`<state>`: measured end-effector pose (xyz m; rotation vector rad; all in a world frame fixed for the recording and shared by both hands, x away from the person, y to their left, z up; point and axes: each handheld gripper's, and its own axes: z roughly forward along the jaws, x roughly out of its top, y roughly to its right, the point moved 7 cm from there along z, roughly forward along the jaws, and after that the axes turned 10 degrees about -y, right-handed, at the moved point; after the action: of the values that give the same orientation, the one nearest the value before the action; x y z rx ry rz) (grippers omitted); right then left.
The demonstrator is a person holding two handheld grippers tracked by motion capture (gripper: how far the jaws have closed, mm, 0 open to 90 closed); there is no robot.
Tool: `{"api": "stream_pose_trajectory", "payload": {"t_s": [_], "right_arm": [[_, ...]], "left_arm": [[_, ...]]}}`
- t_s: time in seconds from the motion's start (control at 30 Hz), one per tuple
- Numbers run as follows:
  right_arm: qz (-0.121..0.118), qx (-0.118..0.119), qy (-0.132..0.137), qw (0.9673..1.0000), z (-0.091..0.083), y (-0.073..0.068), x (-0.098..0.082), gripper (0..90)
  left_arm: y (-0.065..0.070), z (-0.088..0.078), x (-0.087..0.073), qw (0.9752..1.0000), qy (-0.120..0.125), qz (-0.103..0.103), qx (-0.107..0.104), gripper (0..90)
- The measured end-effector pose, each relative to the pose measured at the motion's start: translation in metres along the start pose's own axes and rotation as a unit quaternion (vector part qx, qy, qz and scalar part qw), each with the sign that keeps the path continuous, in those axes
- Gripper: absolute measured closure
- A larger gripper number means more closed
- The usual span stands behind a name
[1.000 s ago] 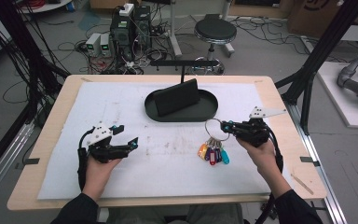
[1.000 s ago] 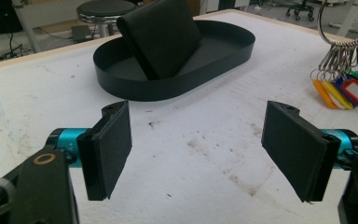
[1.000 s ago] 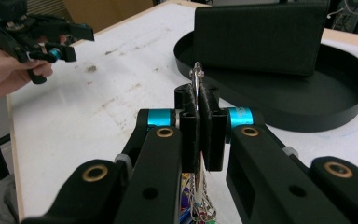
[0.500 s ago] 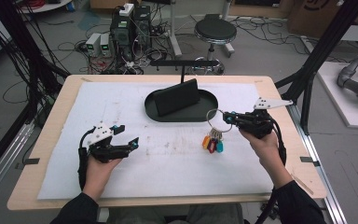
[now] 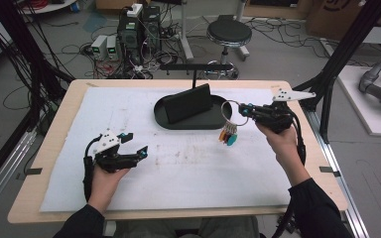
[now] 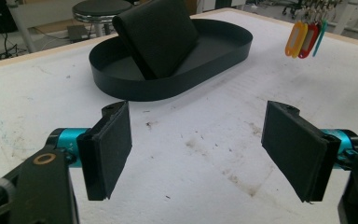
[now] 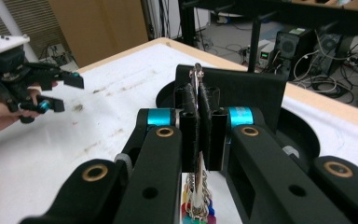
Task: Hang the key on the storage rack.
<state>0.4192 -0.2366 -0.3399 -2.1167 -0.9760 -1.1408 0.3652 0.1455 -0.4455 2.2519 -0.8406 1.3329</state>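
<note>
since a second ago, when the bunch of keys [image 5: 227, 135] lay on the white mat [image 5: 188, 163] with its tags fanned out, my right gripper [image 5: 244, 110] has lifted it clear, and now it dangles free in the air. in the high view the bunch has travelled from about five o'clock of the black oval tray [image 5: 164, 118] to roughly three o'clock of it, just beside the tray's right end, well above the mat. i read that as the pick being done and the carry under way, most likely toward the tray or the thin black stand [image 5: 196, 66] behind it at twelve o'clock, though i can't be sure which.

the right jaws are pressed fully together on the metal ring [image 5: 232, 109] of the bunch; in the right gripper view the ring [image 7: 197, 74] pokes up between the pads and the chain and coloured tags hang below them. my left gripper [image 5: 136, 145] sits at about eight o'clock of the tray, low over the mat, with its jaws spread wide and nothing between them; it hasn't moved over this second.

the bunch itself: a large silver ring at the top, a short cluster of links, then several plastic tags hanging straight down, orange, red and teal being the ones i can make out in the left gripper view [image 6: 303, 38]. inside the tray a black wallet-like slab [image 5: 188, 103] leans upright.
</note>
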Motion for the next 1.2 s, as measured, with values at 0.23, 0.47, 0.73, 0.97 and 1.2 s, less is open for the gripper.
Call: {"api": "stream_pose_trajectory", "payload": {"t_s": [0.23, 0.47, 0.73, 0.97, 1.2], "right_arm": [[-0.002, -0.01, 0.006, 0.9999, 0.004, 0.009, 0.015, 87.9], [0.0, -0.019, 0.013, 0.9997, 0.009, 0.02, 0.027, 87.8], [0.002, -0.026, 0.01, 0.9996, 0.015, 0.029, 0.035, 87.8], [0.004, -0.029, 0.013, 0.9995, 0.019, 0.035, 0.039, 87.8], [-0.002, -0.035, 0.015, 0.9993, 0.02, 0.037, 0.048, 87.8]], "left_arm": [[0.0, 0.0, 0.0, 1.0, 0.0, 0.001, -0.001, 24.4], [0.0, 0.0, 0.0, 1.0, -0.001, 0.001, -0.001, 24.4], [0.001, 0.0, 0.0, 1.0, 0.001, 0.0, -0.001, 24.4], [0.0, -0.001, 0.0, 1.0, 0.0, 0.001, -0.001, 24.4], [0.001, 0.0, 0.0, 1.0, 0.001, 0.002, -0.001, 24.4]]}}
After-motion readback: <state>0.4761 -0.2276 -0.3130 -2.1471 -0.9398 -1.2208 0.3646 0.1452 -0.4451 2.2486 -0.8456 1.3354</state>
